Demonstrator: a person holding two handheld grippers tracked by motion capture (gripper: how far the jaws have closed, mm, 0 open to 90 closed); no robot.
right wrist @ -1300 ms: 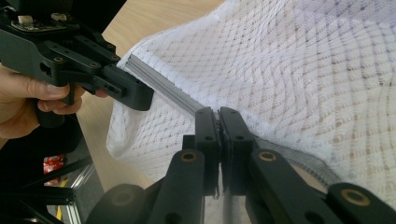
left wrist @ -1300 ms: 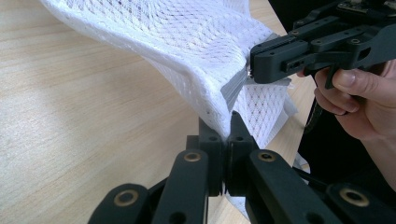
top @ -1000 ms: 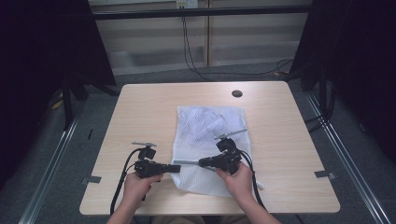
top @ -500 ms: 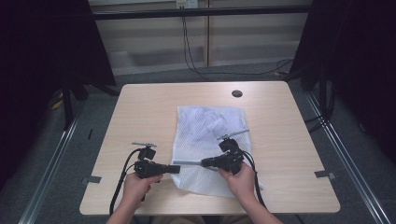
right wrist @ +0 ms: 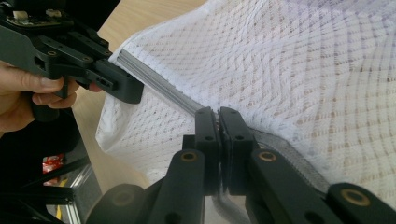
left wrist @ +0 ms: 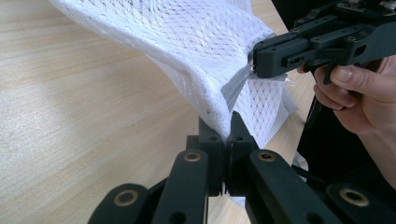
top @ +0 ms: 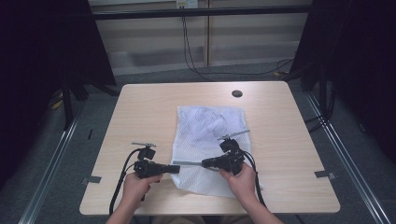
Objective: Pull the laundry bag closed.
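A white mesh bag lies flat on the light wooden table, its near end lifted a little. A grey zipper strip is stretched taut between the two grippers. My left gripper is shut on the bag's left near edge. My right gripper faces it and is shut on the same strip. In the left gripper view, the jaws pinch the mesh bag where the zipper strip ends. In the right gripper view, the jaws clamp the zipper strip beside the mesh bag.
A small black round cap sits in the table's far edge. Black cables trail from both grippers off the near edge. Metal rails and dark curtains flank the table. Bare wood lies to the left and right of the bag.
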